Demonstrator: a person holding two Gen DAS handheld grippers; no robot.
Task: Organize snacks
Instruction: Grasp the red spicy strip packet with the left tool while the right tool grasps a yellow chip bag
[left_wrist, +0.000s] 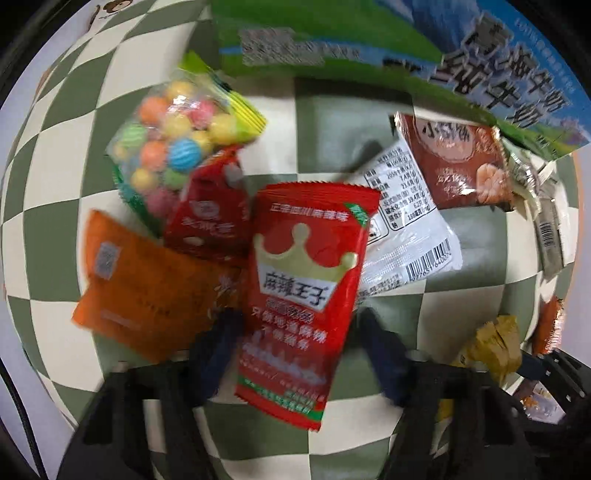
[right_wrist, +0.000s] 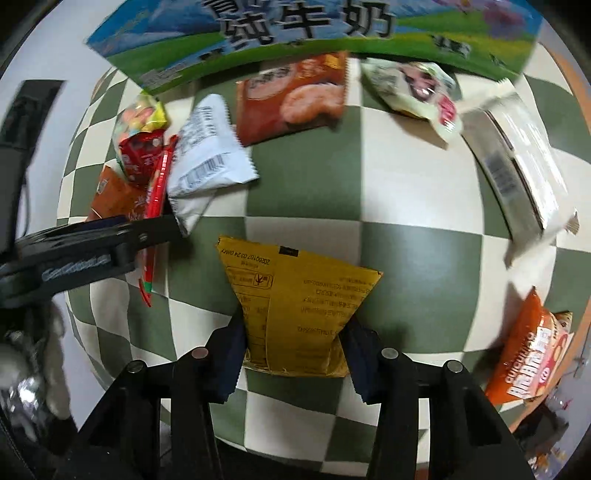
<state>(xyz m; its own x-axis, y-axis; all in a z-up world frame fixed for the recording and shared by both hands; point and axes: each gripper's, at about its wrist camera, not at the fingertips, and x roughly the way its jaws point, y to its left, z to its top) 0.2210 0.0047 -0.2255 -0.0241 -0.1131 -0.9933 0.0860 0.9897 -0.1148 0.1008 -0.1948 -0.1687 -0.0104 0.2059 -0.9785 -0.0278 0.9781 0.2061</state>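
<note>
Green-and-cream checked cloth (right_wrist: 306, 177) covers the table, with snack packets scattered across it below a milk carton box (right_wrist: 295, 33). Left hand-held gripper (left_wrist: 295, 354) straddles the lower half of a red crown-printed spicy-strip packet (left_wrist: 306, 288); its dark pads (left_wrist: 218, 354) appear to sit against the packet's edges, so it is judged clamped on it. Right hand-held gripper (right_wrist: 293, 354) is closed on the lower end of a yellow packet (right_wrist: 295, 302), which puckers between the pads. Both packets lie on the cloth.

Step in hand: paired pick-up for sorting. Next move, as judged, calls for a clean lift of each clear of neighbours: the orange packet (left_wrist: 147, 284) and small red packet (left_wrist: 210, 218) lie just beside the left grasp.
</note>
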